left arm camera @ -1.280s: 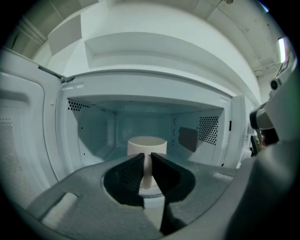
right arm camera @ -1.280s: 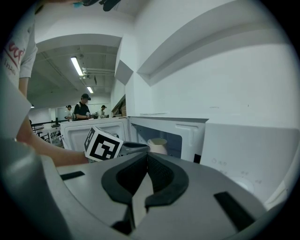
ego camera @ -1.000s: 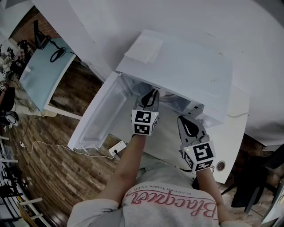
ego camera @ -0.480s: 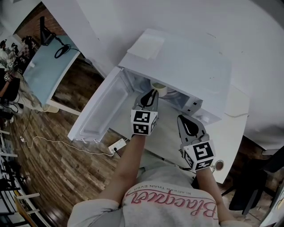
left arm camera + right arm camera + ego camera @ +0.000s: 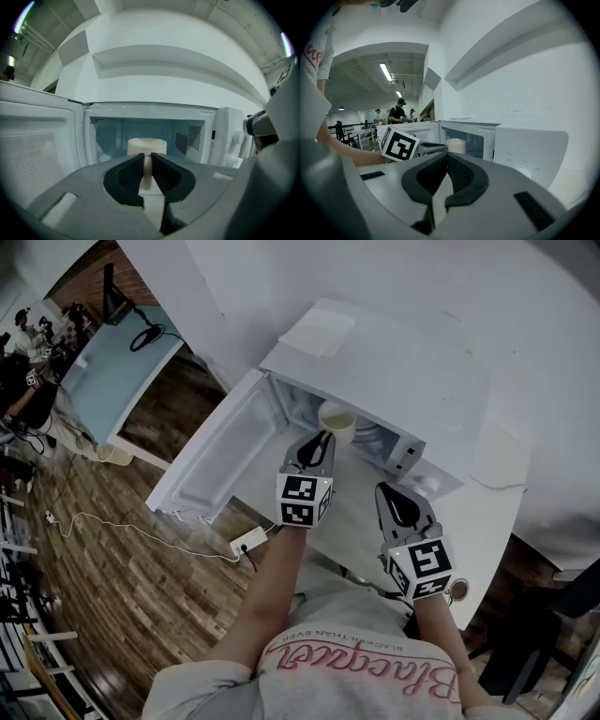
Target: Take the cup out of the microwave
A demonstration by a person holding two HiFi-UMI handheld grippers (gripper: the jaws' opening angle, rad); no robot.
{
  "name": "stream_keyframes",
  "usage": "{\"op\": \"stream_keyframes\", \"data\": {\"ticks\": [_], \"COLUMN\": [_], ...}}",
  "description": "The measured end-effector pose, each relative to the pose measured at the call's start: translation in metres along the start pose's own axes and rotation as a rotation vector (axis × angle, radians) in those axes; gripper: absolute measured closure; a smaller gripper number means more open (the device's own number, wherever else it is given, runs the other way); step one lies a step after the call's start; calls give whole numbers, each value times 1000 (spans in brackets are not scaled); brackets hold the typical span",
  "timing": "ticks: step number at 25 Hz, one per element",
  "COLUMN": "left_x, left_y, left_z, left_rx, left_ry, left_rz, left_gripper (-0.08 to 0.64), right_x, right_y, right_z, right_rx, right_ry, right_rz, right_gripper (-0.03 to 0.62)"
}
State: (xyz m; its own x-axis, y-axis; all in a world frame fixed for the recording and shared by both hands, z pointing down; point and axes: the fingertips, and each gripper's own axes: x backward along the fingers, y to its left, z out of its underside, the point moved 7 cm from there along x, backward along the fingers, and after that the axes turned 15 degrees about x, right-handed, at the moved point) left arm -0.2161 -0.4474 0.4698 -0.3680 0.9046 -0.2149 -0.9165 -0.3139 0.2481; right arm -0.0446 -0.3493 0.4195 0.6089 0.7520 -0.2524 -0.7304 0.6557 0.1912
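One cup (image 5: 336, 418) at the microwave (image 5: 403, 371) mouth, handle pinched by left gripper (image 5: 321, 437); right gripper (image 5: 389, 491) closed, empty.

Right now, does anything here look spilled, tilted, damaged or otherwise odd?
Nothing stands out. The cream cylindrical cup stands upright, gripped by the left tool at the mouth of the white box-shaped microwave, whose door hangs open; no spill or damage shows.

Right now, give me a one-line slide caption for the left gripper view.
Left gripper with jaws closed on the handle of the cream cup, before the open white microwave.
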Motion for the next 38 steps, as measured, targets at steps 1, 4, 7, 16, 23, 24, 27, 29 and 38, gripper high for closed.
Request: {"op": "stream_keyframes", "data": {"ticks": [1,4,7,16,23,24,27,29,38], "left_x": [3,12,21,52,71,73,77,78,95], "left_y": [-2,-8,-11,-22,-28,-29,-30,-31,-34], "left_z": [0,0,1,1,-6,-7,-11,-15,-32], "left_rx": [0,0,2,1,-5,-5,-6,-9,-17], "left_ry": [-2,-9,-13,-17,-25,-26,-34,-39,-57], "left_rz": [-4,-10,-19,-34,-16,-12,5,18,84], "left_gripper": [511,511,511,511,511,511,511,511,511], "right_x": [2,9,13,21,24,24,23,22,17], "right_y": [0,1,3,8,5,5,4,3,10], "right_z": [0,1,2,8,8,8,8,5,-11], "right_rx": [-2,-7,-8,-35,-73,-80,-98,-103,-93], "right_ry": [-2,-8,-13,-17,-22,-24,-31,-40,-78], "right_rz": [-3,-15,-28,-48,-23,-18,-1,14,53], "right_gripper": [581,581,581,581,581,581,581,581,581]}}
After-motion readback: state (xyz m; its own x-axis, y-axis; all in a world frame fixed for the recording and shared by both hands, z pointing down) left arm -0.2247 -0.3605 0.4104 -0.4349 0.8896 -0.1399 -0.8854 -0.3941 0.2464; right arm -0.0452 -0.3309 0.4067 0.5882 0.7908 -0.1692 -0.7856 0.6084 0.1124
